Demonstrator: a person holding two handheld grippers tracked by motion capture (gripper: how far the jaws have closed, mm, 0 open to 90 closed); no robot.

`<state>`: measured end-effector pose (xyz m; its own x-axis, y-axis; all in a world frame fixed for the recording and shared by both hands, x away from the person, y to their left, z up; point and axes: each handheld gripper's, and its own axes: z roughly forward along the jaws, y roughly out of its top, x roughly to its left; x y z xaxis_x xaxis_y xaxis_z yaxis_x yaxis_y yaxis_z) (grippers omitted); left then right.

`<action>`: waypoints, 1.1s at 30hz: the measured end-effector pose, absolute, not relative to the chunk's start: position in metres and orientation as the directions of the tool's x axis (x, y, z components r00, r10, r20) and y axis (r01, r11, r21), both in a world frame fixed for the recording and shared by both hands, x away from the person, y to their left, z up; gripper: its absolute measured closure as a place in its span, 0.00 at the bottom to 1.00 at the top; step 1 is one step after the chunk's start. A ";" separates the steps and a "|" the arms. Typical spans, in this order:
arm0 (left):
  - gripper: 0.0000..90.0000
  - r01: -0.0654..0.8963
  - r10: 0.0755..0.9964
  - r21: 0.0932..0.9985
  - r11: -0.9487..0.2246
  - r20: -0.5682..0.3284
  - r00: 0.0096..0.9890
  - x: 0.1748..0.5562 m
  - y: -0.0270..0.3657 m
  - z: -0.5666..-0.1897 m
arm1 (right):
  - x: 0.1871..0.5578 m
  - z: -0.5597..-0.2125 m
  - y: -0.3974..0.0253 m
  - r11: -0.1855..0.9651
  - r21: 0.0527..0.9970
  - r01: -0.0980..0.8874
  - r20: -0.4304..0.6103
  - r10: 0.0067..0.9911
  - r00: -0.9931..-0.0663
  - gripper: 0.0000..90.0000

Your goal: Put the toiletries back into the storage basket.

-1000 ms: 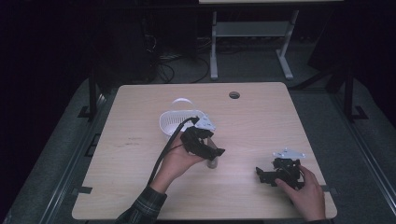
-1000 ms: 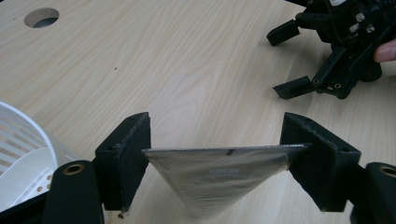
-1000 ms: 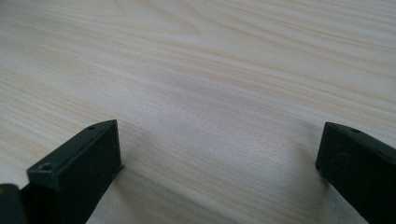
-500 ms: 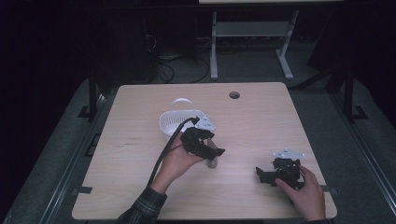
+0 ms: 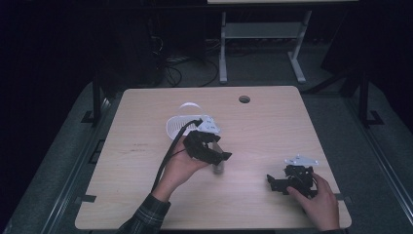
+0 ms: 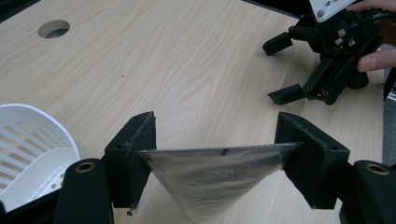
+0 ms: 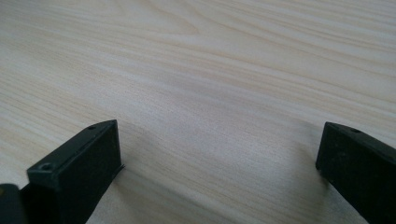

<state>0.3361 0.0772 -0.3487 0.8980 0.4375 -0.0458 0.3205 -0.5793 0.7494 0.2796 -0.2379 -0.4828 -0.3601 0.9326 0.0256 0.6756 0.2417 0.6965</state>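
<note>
My left gripper (image 5: 219, 152) hovers over the middle of the wooden table (image 5: 146, 161), shut on a clear plastic piece (image 6: 215, 184) with small print. The piece is stretched flat between the jaws and tapers downward; in the high view it shows as a greyish shape (image 5: 218, 168) under the jaws. Just behind this gripper stands a white slotted basket (image 5: 176, 127), also at the lower left of the left gripper view (image 6: 28, 149). My right gripper (image 5: 276, 182) rests low at the table's front right, open with nothing between its jaws (image 7: 219, 154). It appears farther off in the left gripper view (image 6: 279, 70).
A round cable hole (image 5: 244, 99) sits near the table's far edge. A black cable (image 5: 168, 156) trails from the left gripper toward the front. Beyond the table stands a grey metal frame (image 5: 263, 34) on a dark floor.
</note>
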 end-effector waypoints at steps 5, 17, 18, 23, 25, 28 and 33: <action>0.33 0.323 0.438 0.753 -0.574 -0.051 0.898 0.336 0.081 -0.343 | 0.280 -0.483 -0.238 0.240 0.697 0.676 0.027 0.933 -0.359 0.00; 0.33 0.324 0.447 0.763 -0.560 -0.051 0.893 0.337 0.094 -0.327 | 0.280 -0.483 -0.238 0.240 0.697 0.676 0.026 0.933 -0.358 0.00; 0.33 0.319 0.444 0.762 -0.564 -0.047 0.895 0.338 0.095 -0.326 | 0.280 -0.483 -0.238 0.240 0.697 0.676 0.026 0.933 -0.358 0.00; 0.33 0.322 0.453 0.772 -0.549 -0.049 0.890 0.339 0.103 -0.317 | 0.280 -0.483 -0.238 0.240 0.697 0.676 0.026 0.933 -0.359 0.00; 0.33 0.320 0.452 0.771 -0.550 -0.048 0.891 0.339 0.104 -0.316 | 0.280 -0.483 -0.238 0.240 0.697 0.676 0.026 0.933 -0.358 0.00; 0.33 0.320 0.456 0.778 -0.541 -0.048 0.889 0.341 0.110 -0.308 | 0.280 -0.483 -0.238 0.240 0.697 0.676 0.026 0.933 -0.359 0.00; 0.33 0.319 0.457 0.786 -0.531 -0.051 0.888 0.342 0.115 -0.300 | 0.280 -0.483 -0.238 0.240 0.697 0.676 0.026 0.933 -0.358 0.00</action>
